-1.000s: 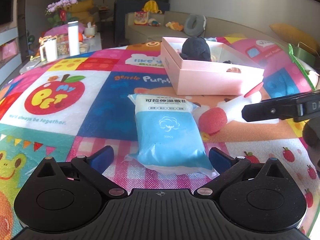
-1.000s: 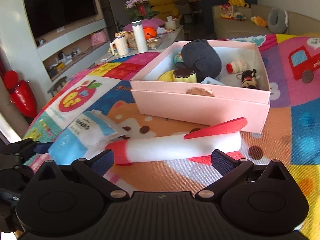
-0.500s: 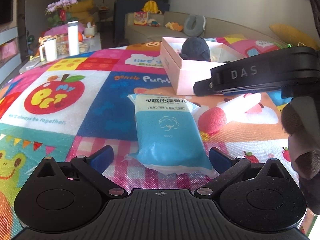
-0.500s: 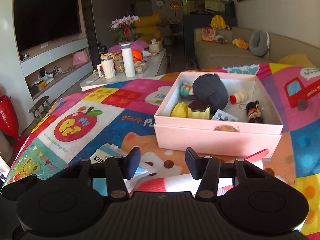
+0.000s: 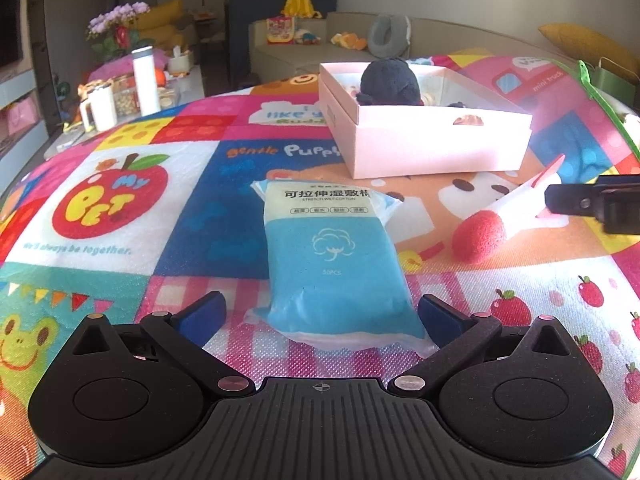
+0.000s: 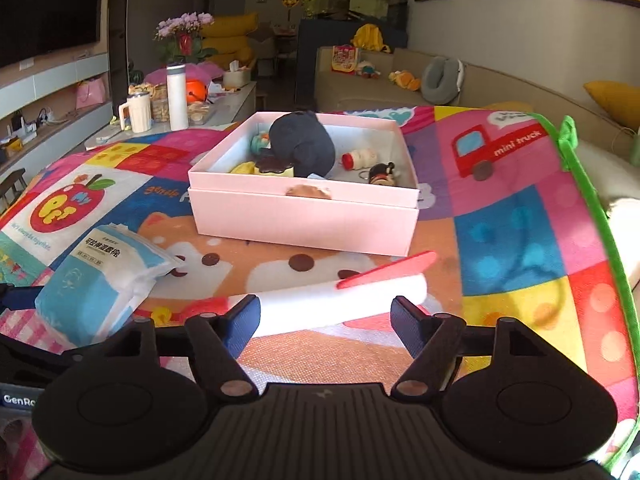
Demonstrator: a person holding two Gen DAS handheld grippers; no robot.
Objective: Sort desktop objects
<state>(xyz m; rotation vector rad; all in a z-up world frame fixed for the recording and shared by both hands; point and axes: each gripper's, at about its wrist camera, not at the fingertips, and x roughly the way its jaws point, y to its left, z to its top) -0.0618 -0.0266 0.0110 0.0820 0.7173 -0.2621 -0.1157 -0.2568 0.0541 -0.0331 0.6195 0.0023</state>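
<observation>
While both tools hover low over the patchwork play mat [image 5: 120, 264], the left gripper [image 5: 322, 316] has its fingers spread either side of the blue cotton-pad pack [image 5: 336, 264], and the right gripper [image 6: 326, 322] stands spread astride the white foam rocket [image 6: 340, 300]. The pink box [image 6: 304, 220] lies beyond, holding small toys.

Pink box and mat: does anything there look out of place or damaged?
Nothing looks damaged or spilled. Two things lie loose on the mat outside the pink box: the blue cotton pack and the foam rocket, on its side. Both grippers are open.
</observation>
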